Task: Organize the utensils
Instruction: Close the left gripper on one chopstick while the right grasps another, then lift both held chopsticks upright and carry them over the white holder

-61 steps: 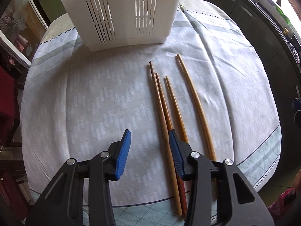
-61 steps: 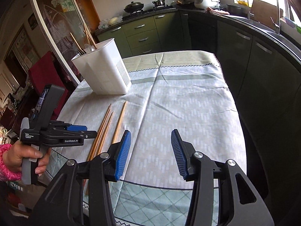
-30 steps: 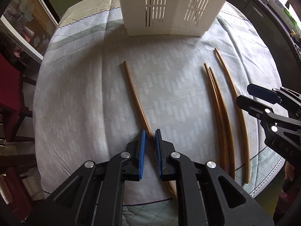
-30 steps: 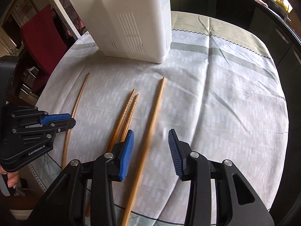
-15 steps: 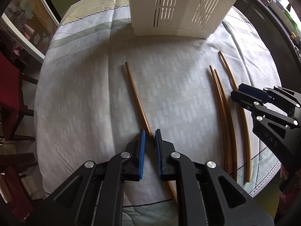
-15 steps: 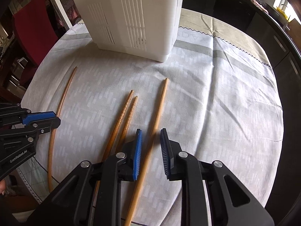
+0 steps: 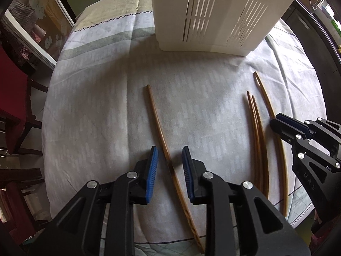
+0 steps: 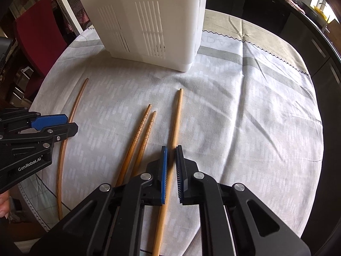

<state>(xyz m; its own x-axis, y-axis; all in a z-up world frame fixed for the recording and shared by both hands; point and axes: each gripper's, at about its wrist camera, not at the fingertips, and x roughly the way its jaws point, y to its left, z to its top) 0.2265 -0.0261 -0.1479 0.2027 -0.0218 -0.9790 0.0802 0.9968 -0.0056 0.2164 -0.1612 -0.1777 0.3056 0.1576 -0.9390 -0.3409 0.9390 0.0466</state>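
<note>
Several wooden chopsticks lie on the cloth-covered table. A dark chopstick (image 7: 158,128) lies apart on the left; my left gripper (image 7: 168,163) is open with its jaws on either side of it. It also shows in the right wrist view (image 8: 70,119). A pair of ridged chopsticks (image 8: 140,136) lies in the middle. My right gripper (image 8: 170,168) is shut on a long light chopstick (image 8: 177,115), which rests on the cloth. A white slotted utensil holder (image 8: 149,21) stands at the back, also in the left wrist view (image 7: 213,15).
The round table (image 8: 245,117) has a pale patterned cloth. A red chair (image 8: 40,34) stands at the left. Dark kitchen cabinets (image 8: 266,10) run behind and to the right.
My left gripper has opened, letting go of the dark chopstick. My right gripper has closed further onto the long light chopstick and moved closer to the table.
</note>
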